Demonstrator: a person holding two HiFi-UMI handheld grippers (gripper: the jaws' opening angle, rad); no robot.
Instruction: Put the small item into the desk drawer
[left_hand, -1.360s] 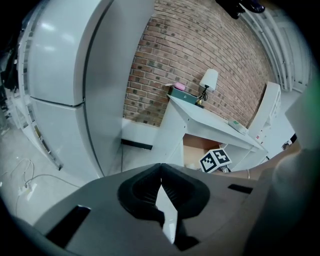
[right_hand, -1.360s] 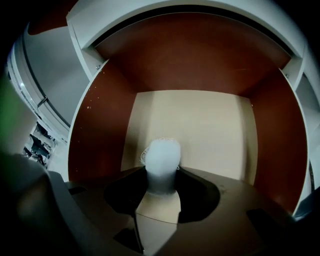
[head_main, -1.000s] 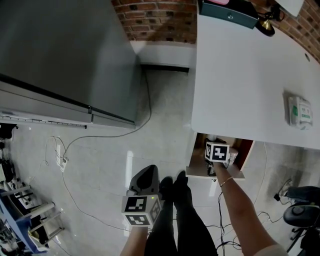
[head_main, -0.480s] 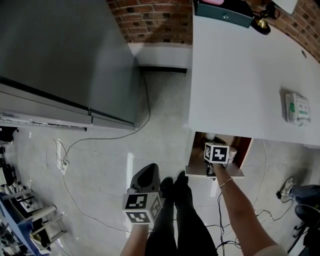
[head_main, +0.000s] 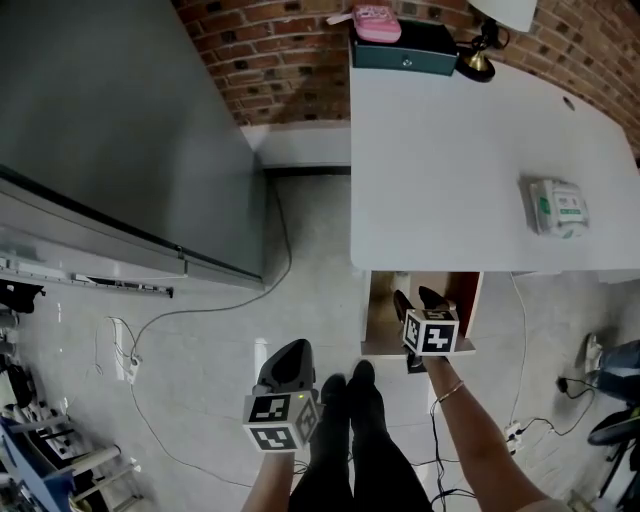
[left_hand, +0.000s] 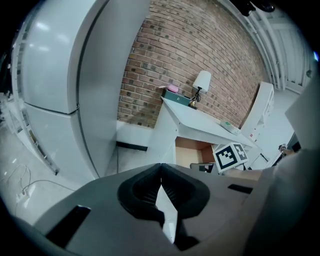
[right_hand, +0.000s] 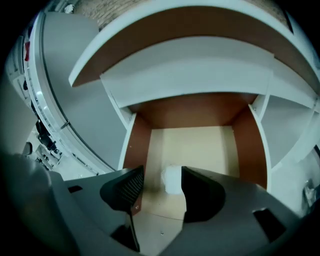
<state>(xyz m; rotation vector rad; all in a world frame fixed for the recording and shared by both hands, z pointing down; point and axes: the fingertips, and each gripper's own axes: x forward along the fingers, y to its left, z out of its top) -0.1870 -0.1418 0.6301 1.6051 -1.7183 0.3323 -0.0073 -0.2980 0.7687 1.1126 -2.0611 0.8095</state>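
Two changes: the right tongs (right_hand: 161, 172) have just been opening, so the jaws now stand wide apart gripping nothing, and they've lifted out of the drawer (right_hand: 200, 140). The small item (right_hand: 172, 179) lies on the drawer floor below them, so the drop-off looks done. The left tongs (left_hand: 161, 170) are closed and empty, off to the side of the white surface (head_main: 450, 180).

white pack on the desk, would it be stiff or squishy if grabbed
The white pack looks like crinkled soft wrap, so it would probably give when squeezed rather than stay stiff. It lies flat on the desk, so it likely slides when pushed, not tips or rolls.
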